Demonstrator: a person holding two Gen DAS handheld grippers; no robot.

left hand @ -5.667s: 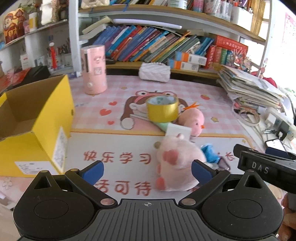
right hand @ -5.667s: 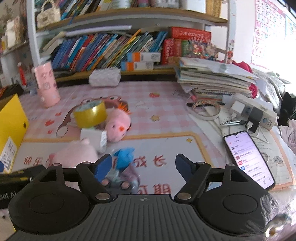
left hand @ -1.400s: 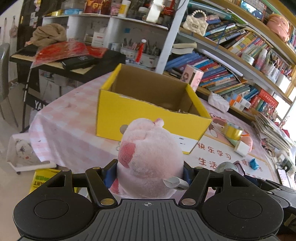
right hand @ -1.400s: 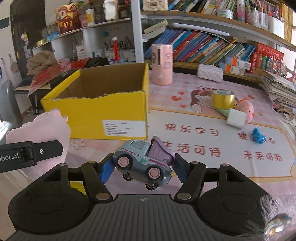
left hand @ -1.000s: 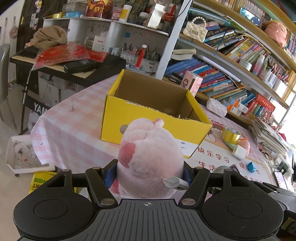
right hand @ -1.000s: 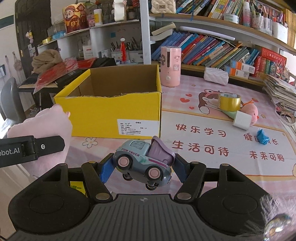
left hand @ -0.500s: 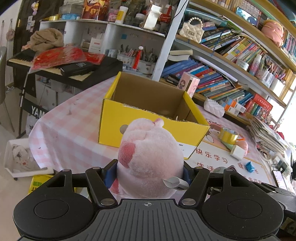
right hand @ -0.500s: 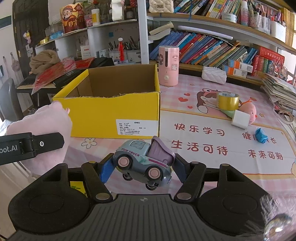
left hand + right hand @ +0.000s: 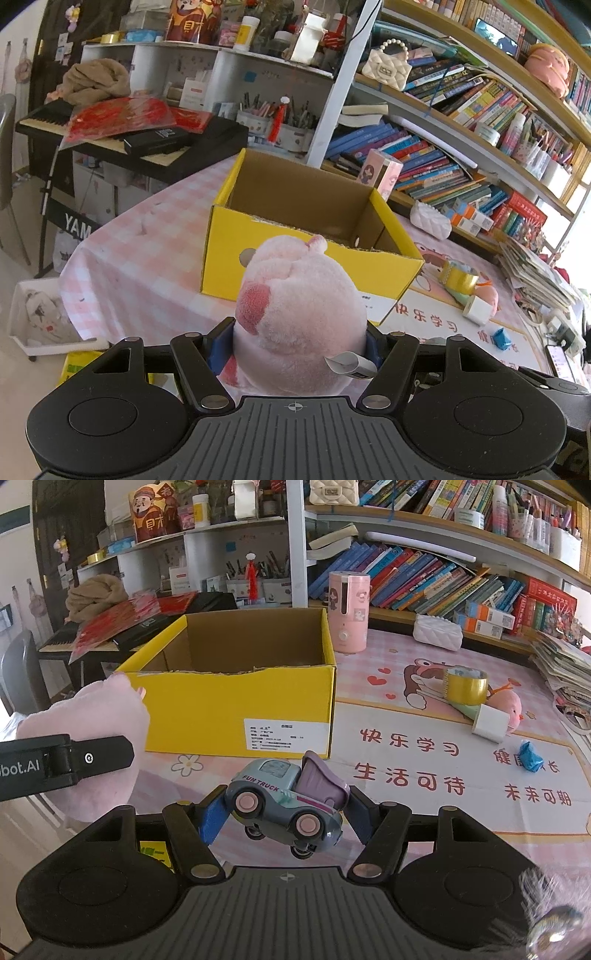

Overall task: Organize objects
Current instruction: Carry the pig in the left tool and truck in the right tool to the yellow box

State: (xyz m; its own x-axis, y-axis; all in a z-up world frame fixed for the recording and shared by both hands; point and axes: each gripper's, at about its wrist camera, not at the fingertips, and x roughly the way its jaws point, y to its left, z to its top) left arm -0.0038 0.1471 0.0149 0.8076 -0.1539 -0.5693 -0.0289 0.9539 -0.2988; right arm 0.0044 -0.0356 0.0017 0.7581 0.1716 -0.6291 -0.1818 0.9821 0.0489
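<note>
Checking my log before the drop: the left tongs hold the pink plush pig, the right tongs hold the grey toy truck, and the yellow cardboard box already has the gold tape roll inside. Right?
Not quite. In the right wrist view the gold tape roll sits on the pink table mat, outside the yellow cardboard box. The left tongs do hold the pink plush pig, and the right tongs the grey toy truck.

Our right gripper [image 9: 282,814] clamps a grey toy truck [image 9: 286,805] above the counter [image 9: 424,812], near the open yellow box [image 9: 236,709]; gold tape [image 9: 466,686] lies well apart.
</note>
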